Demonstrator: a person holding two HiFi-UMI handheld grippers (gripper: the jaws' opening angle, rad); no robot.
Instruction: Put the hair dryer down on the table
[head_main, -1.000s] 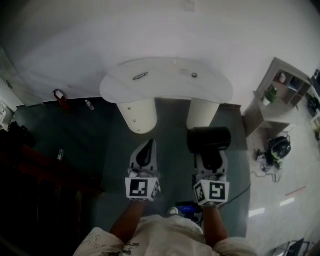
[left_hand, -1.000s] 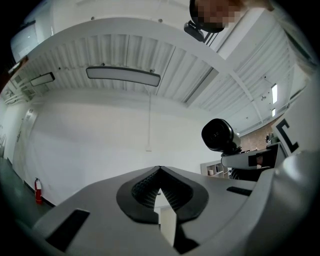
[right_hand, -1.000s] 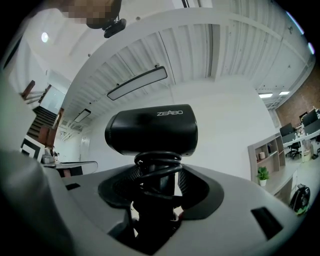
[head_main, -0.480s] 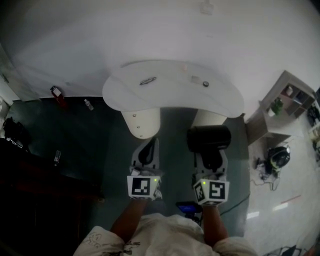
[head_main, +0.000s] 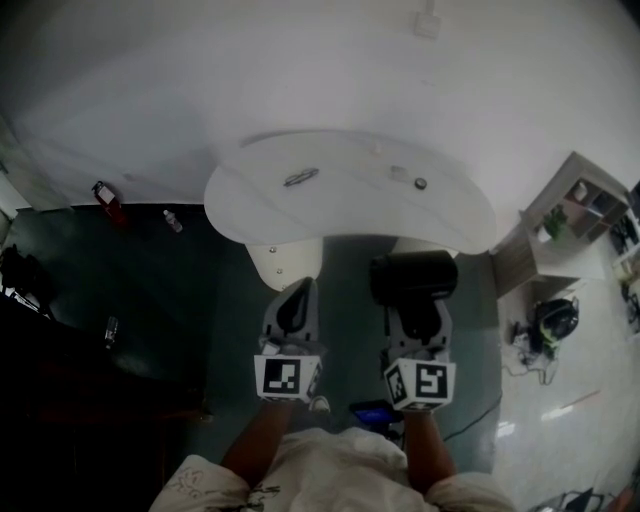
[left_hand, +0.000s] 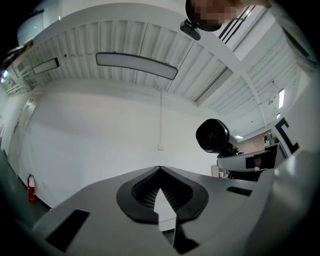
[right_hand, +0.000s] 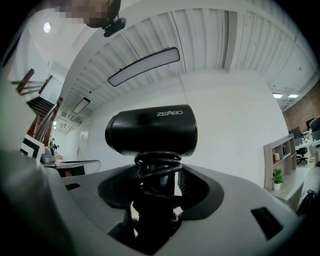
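Note:
The black hair dryer (head_main: 413, 277) stands upright in my right gripper (head_main: 417, 318), which is shut on its handle. In the right gripper view the dryer's barrel (right_hand: 152, 129) sits above the jaws and a coiled cord wraps the handle (right_hand: 157, 172) between the pads. My left gripper (head_main: 294, 295) is level with it on the left, shut with nothing in it; its tips meet in the left gripper view (left_hand: 160, 170), where the dryer (left_hand: 213, 135) shows off to the right. Both grippers hang over the floor, short of the white curved table (head_main: 340, 205).
On the table lie a dark slim object (head_main: 300, 177) and two small items (head_main: 420, 183). Two round white legs (head_main: 286, 263) carry it. A shelf unit (head_main: 573, 205) and a bag (head_main: 555, 318) are at the right. A red extinguisher (head_main: 104, 199) stands by the left wall.
The table has come lower in the head view and nearer to the grippers. Both grippers keep the same pose, the right one still holding the dryer.

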